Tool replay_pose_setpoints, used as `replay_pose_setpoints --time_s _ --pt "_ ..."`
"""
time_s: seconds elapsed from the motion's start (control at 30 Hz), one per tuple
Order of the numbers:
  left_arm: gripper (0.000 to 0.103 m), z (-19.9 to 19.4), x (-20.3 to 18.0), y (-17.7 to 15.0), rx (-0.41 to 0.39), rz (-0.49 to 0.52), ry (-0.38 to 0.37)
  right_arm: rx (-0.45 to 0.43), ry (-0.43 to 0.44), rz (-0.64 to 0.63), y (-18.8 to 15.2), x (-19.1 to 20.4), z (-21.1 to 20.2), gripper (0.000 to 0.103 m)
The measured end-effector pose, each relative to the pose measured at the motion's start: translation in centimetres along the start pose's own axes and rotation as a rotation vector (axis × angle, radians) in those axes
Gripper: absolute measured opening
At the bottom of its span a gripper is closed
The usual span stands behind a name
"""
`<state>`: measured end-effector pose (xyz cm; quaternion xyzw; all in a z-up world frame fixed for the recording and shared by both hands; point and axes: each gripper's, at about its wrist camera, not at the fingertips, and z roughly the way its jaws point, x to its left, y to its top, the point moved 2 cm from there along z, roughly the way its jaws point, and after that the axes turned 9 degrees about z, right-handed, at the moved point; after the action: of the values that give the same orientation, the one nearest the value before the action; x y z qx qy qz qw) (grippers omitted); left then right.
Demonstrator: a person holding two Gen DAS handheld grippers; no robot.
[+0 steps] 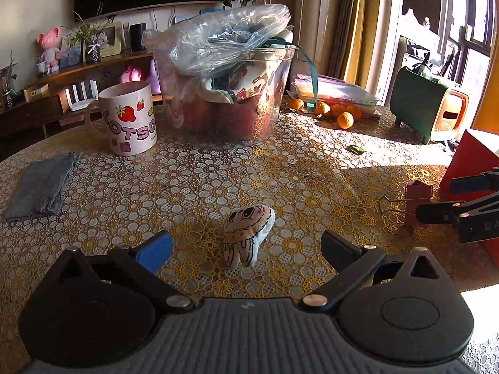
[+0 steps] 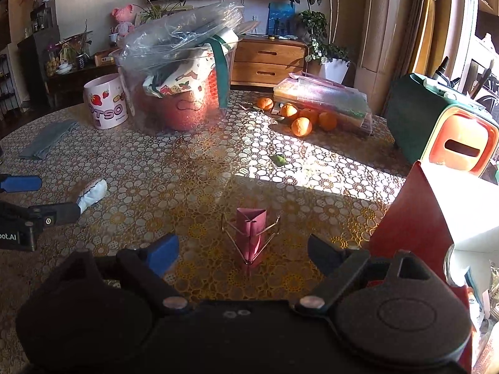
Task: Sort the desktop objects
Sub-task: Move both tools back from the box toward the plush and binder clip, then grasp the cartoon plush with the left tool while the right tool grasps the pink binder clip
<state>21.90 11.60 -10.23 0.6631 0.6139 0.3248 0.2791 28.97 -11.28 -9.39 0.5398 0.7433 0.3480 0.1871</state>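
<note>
While both tongs hover low over the bench (image 1: 193,180), the left tongs (image 1: 246,246) gape wide around a small plush toy (image 1: 248,233) lying between their tips, near the bench's near edge. The right tongs (image 2: 241,251) stand equally wide, a maroon binder clip (image 2: 251,233) between their fingers, untouched. Just right of the clip sits a red box (image 2: 414,218). Toward the far edge stand a strawberry mug (image 1: 129,117) and a clear tub (image 1: 230,93).

Clear plastic tub (image 1: 227,93), stuffed with bags and cloth, stands at the far side of the bench (image 1: 193,180). Behind the tub: wooden shelf (image 1: 78,71) carrying a pink doll (image 1: 50,48) and a photo frame (image 1: 109,39). Right of the tub, off the bench: wooden drawer cabinet (image 2: 268,60) and potted plant (image 2: 324,46).
</note>
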Motion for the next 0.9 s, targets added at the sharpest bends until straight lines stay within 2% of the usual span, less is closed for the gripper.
replay_pose_setpoints --time_s 0.33,0.6,0.67,0.8,0.9 --pt "0.102 2.9 0.7 0.1 0.022 0.019 -0.009 0.033 -0.005 0.006 0.2 -0.2 4.0 0.084" --pt "0.102 3.7 0.7 0.5 0.007 0.041 0.029 0.046 0.001 -0.005 0.3 0.2 5.3 0.082" --pt "0.101 3.9 0.6 0.6 0.006 0.043 0.029 0.048 0.0 -0.003 0.2 0.2 5.4 0.08" --pt "0.101 4.0 0.4 0.7 0.001 0.055 0.015 0.065 -0.002 0.012 0.0 0.1 5.9 0.07" --pt "0.093 4.0 0.1 0.8 -0.001 0.062 0.017 0.069 0.002 0.026 -0.1 0.1 5.9 0.067"
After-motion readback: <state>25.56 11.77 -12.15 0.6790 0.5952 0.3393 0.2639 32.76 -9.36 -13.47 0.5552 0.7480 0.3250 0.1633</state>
